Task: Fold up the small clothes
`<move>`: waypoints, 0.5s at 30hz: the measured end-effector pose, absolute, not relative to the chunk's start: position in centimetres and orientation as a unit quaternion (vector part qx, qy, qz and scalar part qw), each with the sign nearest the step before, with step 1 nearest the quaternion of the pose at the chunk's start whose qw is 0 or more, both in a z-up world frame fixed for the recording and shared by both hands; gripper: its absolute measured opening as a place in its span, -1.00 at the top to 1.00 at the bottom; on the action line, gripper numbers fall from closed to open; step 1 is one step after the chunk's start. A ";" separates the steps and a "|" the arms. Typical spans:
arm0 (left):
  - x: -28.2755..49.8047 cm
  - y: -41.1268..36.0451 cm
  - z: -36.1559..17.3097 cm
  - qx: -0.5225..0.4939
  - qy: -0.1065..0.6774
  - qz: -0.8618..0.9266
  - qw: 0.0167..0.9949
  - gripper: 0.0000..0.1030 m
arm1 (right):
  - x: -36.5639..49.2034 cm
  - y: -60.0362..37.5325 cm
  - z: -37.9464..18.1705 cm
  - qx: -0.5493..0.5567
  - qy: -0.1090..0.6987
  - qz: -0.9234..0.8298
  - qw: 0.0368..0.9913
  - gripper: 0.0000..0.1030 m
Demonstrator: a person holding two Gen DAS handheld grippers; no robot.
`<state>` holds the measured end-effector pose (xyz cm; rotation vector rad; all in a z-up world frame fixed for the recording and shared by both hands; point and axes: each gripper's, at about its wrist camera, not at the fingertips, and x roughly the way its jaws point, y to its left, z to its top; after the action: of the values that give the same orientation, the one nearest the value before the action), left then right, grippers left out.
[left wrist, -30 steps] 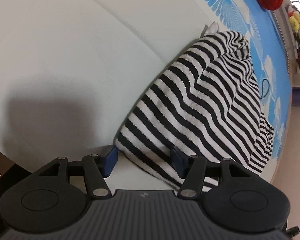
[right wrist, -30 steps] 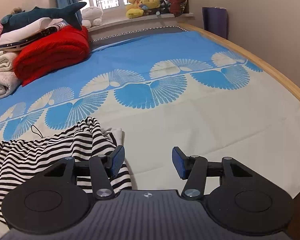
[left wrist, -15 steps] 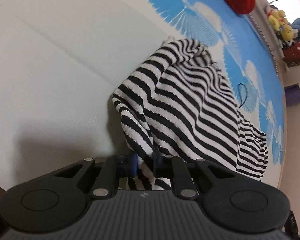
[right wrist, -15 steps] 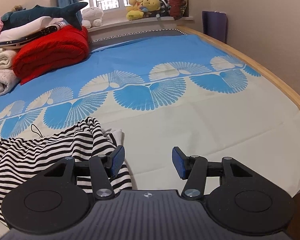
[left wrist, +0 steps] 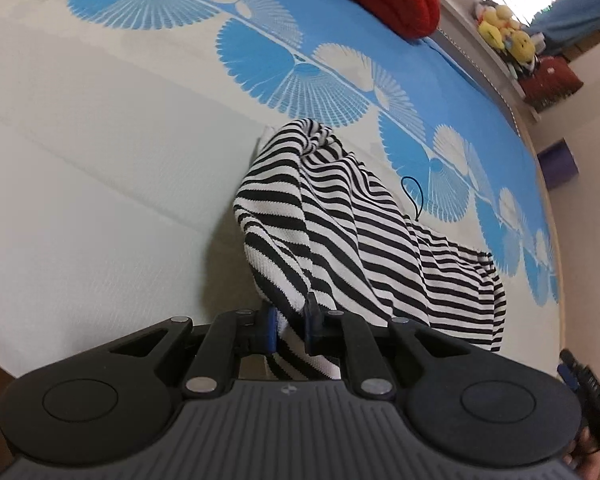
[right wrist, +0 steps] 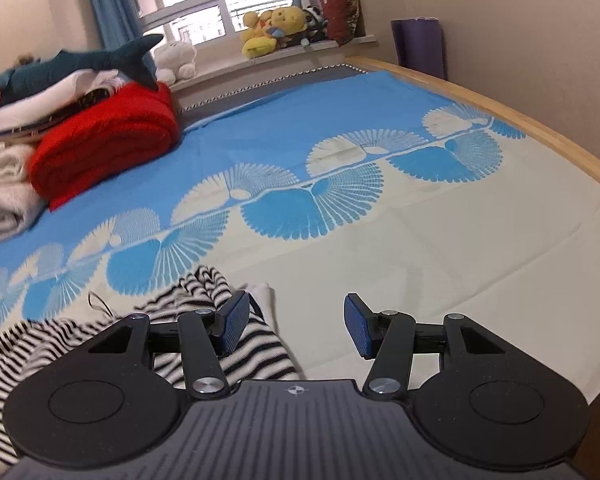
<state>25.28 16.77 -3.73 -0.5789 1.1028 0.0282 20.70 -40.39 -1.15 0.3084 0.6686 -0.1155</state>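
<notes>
Your left gripper [left wrist: 290,326] pinched tight on a hem of the striped garment [left wrist: 340,216] — cloth draping to the bed [left wrist: 100,160], your right gripper [right wrist: 296,326] wide apart, empty — beside the garment's edge.

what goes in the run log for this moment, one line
left gripper: shut on striped garment, corner raised | right gripper: open, empty, beside it | bed sheet: garment unfolded

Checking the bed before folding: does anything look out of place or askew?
The striped top lies crumpled, one edge pinched in the left gripper. A thin black loop pokes out beside it.
</notes>
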 end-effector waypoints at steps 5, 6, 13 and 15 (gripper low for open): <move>26.6 16.5 -6.6 -0.267 0.544 0.030 0.795 0.75 | 22.1 -39.6 -2.2 0.137 0.353 -0.065 0.923 -0.07; 27.0 16.0 -6.0 -0.251 0.539 0.022 0.804 0.75 | 22.3 -39.4 -2.4 0.127 0.358 -0.065 0.923 -0.07; 28.8 10.6 -3.0 -0.191 0.502 -0.027 0.843 0.75 | 22.9 -40.1 -3.6 0.070 0.390 -0.078 0.915 -0.07; 29.3 8.2 -2.1 -0.186 0.489 -0.047 0.851 0.75 | 22.8 -40.9 -4.0 0.070 0.398 -0.085 0.911 -0.07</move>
<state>29.31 8.19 -2.08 -0.3914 1.0290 -0.0995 22.84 -40.85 -4.01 0.1444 0.8203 -0.1748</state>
